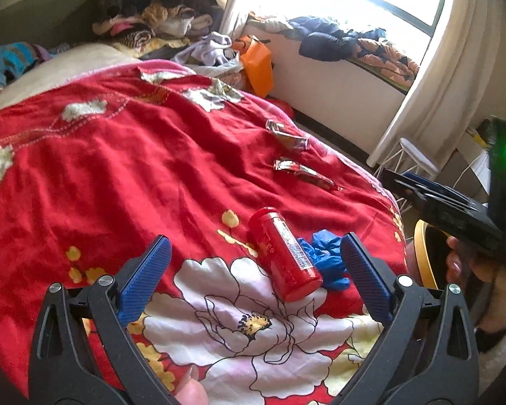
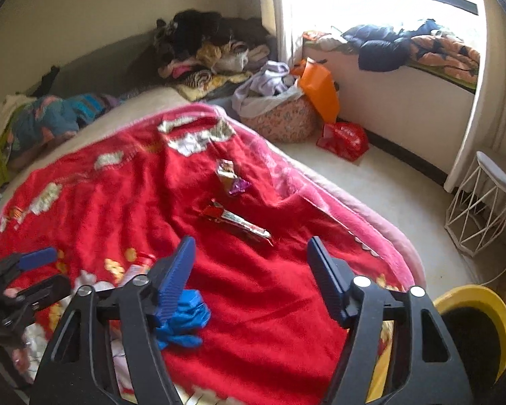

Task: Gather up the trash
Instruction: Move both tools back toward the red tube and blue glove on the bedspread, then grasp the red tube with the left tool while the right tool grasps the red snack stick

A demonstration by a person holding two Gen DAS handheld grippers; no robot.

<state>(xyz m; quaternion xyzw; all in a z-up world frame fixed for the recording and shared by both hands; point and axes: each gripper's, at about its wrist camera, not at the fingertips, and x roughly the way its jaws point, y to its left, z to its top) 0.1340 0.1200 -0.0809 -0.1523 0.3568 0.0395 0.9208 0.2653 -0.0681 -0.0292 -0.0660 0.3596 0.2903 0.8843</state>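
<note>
While both my grippers hang over the bed, nothing is in either one: the left gripper has its jaws spread wide, and the right gripper has its jaws apart too, with only blanket between them. The can lies on its side on the red blanket, right in front of the left jaws and between their tips, nearer the right-hand one. Its long axis runs slantwise, cap end away from me, base end toward me, so I judge a small roll of the wrist would set the jaws across its width. Touching the can on its right is the blue glove, just under my right gripper's left jaw. Beyond the can lie two wrappers. Right of the can, off the bed's edge, stands the yellow bin. My left hand is nearer the can; my right, the glove.
</note>
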